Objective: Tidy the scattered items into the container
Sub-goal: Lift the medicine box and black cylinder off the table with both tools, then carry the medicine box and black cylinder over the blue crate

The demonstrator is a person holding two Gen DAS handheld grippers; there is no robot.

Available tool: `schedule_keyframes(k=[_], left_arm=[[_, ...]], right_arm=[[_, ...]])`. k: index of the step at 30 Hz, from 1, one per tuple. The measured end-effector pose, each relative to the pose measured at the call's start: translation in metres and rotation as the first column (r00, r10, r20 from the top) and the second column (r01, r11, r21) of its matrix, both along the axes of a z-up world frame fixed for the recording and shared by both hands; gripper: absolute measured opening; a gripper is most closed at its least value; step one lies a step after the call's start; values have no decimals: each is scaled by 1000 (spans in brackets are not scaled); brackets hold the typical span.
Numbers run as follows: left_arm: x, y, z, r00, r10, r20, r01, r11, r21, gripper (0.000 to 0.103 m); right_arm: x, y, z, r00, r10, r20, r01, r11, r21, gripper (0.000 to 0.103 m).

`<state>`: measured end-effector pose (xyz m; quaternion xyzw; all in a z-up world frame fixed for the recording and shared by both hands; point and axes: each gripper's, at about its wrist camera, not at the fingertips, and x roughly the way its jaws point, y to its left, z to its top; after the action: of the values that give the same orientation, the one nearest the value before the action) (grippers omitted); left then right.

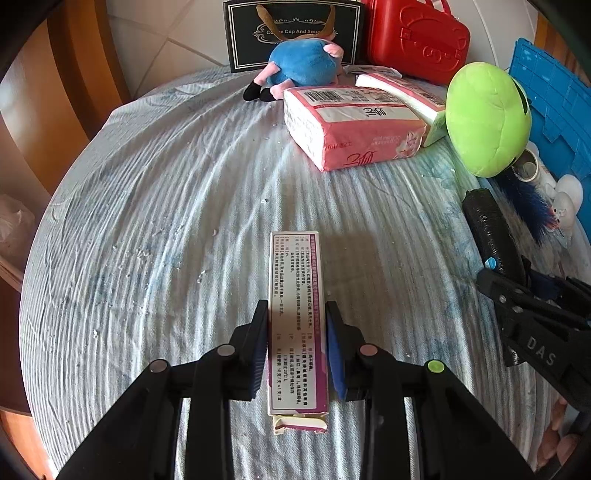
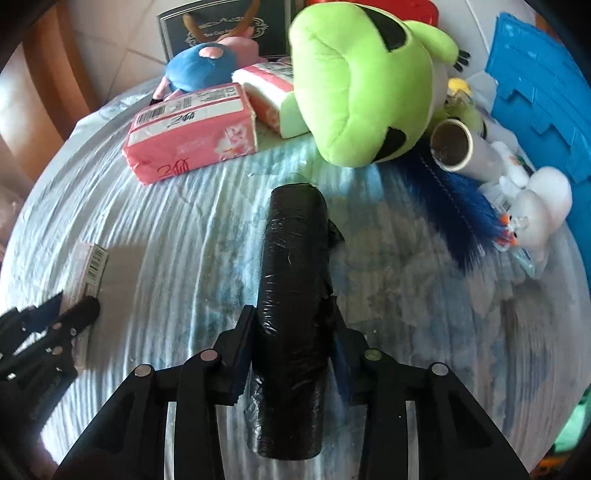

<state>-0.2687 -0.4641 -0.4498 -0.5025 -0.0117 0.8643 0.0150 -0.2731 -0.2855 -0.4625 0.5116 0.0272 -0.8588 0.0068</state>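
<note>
My left gripper (image 1: 296,308) is shut on a long white and purple carton (image 1: 295,273) that lies lengthwise on the striped pale-blue cloth (image 1: 166,221). To its right, my right gripper (image 2: 291,312) is shut on a black plastic-wrapped roll (image 2: 295,236), pads pressed on both its sides. In the right wrist view the carton (image 2: 90,266) and the left gripper (image 2: 70,306) show at the left edge. The left wrist view has the roll (image 1: 487,225) at its right edge. A blue plastic crate (image 2: 535,103) stands at the far right.
At the back lie two pink tissue packs (image 1: 351,125), a green plush (image 1: 487,118), a blue and pink plush (image 1: 299,66), a black gift box (image 1: 291,29) and a red case (image 1: 417,40). By the crate are a cardboard tube (image 2: 452,144), a blue brush (image 2: 469,206) and a white toy (image 2: 539,206).
</note>
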Motion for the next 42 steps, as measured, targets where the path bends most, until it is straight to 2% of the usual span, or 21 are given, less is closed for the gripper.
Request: schedule_keyframes(k=[2, 3, 5, 9, 12, 20, 28, 35, 42], left_arm=[[0, 0, 1, 1000, -3, -1, 3, 1000, -5, 29], [0, 1, 1, 1000, -6, 0, 6, 1000, -11, 28], [0, 1, 3, 1000, -20, 11, 20, 1000, -12, 28], [9, 4, 20, 999, -29, -36, 27, 999, -44, 28], [12, 2, 38, 998, -33, -56, 32, 999, -17, 28], [20, -8, 84, 996, -17, -91, 19, 999, 31, 28], [32, 3, 148, 980, 34, -195, -24, 998, 53, 28], [41, 55, 182, 962, 126, -243, -117, 992, 48, 28], [54, 121, 193, 947, 206, -247, -200, 979, 48, 28]], right_arm=[[-3, -6, -1, 1000, 2, -15, -2, 1000, -8, 49], [-4, -8, -3, 999, 8, -32, -8, 1000, 2, 47], [-4, -8, 1, 999, 7, -46, -7, 1000, -2, 35], [2, -9, 10, 1000, 0, -21, -1, 999, -50, 35], [14, -12, 20, 1000, 2, -28, -4, 998, -69, 35], [25, -24, 82, 994, 55, -95, -66, 991, -117, 35], [38, -27, 155, 973, 119, -198, -142, 984, -104, 35], [42, 17, 196, 940, 207, -270, -238, 967, -87, 35], [44, 76, 219, 902, 308, -303, -340, 938, -59, 35]])
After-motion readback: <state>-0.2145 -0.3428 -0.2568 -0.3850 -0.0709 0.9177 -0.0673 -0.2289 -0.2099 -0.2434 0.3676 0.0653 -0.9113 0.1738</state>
